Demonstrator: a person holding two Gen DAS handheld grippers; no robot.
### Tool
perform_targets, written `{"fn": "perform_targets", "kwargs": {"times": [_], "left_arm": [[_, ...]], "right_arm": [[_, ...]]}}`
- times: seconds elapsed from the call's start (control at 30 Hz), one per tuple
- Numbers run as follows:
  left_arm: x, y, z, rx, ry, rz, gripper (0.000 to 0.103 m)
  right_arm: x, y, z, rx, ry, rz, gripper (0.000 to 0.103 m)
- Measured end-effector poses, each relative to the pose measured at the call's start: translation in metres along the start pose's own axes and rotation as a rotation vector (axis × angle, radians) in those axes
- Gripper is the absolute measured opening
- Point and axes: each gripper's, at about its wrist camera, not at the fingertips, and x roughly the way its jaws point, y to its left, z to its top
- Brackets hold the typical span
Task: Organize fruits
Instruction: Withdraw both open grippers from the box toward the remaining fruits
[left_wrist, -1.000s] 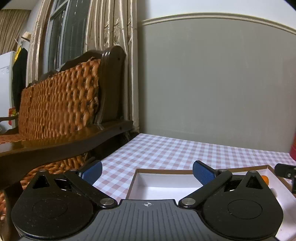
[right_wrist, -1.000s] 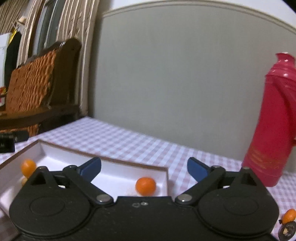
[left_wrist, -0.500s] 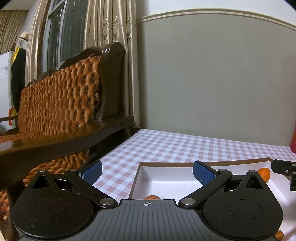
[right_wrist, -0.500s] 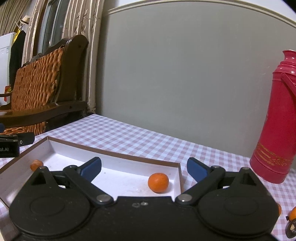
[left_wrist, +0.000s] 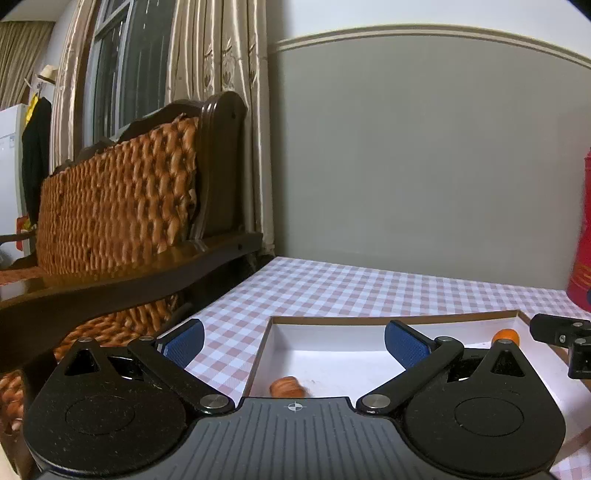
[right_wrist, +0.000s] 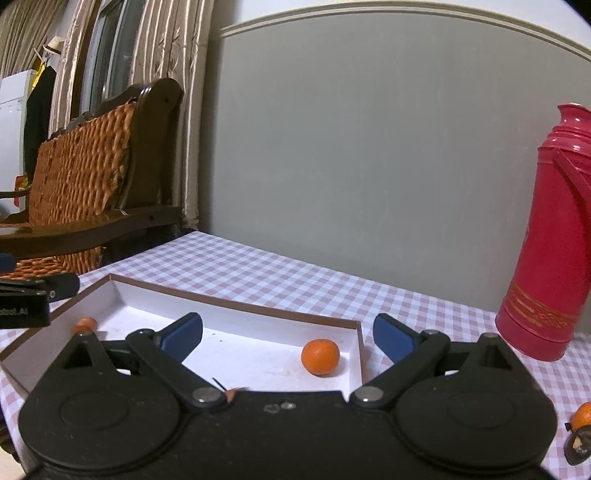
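Checked table (right_wrist: 280, 273) carries a white tray (right_wrist: 240, 308); one orange (right_wrist: 320, 357) lies between the wide-open, empty right hand-held gripper (right_wrist: 288, 338) fingers.

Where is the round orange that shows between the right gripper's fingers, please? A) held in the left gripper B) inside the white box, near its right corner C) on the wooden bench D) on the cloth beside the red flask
B: in the right wrist view the orange lies on the white floor of the box, close to its right wall, with the right gripper open and empty.
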Motion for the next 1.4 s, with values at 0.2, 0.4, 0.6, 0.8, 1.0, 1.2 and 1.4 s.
{"fn": "perform_targets", "kwargs": {"times": [0.2,0.4,0.6,0.8,1.0,1.2,1.4], "left_arm": [[-0.024,0.003,-0.004,-0.015,-0.01,-0.001,0.103],[-0.051,0.009,-0.015,-0.031,0.004,-0.011,0.103],[-0.083,0.008,-0.023,0.017,-0.007,-0.033,0.103],[-0.114,0.001,-0.029,0.067,-0.07,-0.076,0.103],[-0.125,0.001,-0.032,0.084,-0.069,-0.1,0.103],[-0.14,-0.013,-0.038,0.092,-0.081,-0.129,0.103],[-0.151,-0.032,-0.04,0.098,-0.082,-0.2,0.103]], "right_arm": [[-0.018,0.001,-0.001,0.004,-0.012,0.003,0.093],[-0.04,0.004,-0.006,0.016,-0.02,0.003,0.093],[-0.068,0.007,-0.013,0.013,-0.033,0.023,0.093],[-0.094,0.011,-0.024,-0.021,-0.031,0.008,0.095],[-0.121,0.018,-0.036,-0.066,-0.032,-0.005,0.095],[-0.149,0.015,-0.046,-0.083,-0.038,-0.019,0.095],[-0.173,0.0,-0.057,-0.099,-0.033,-0.058,0.095]]}}
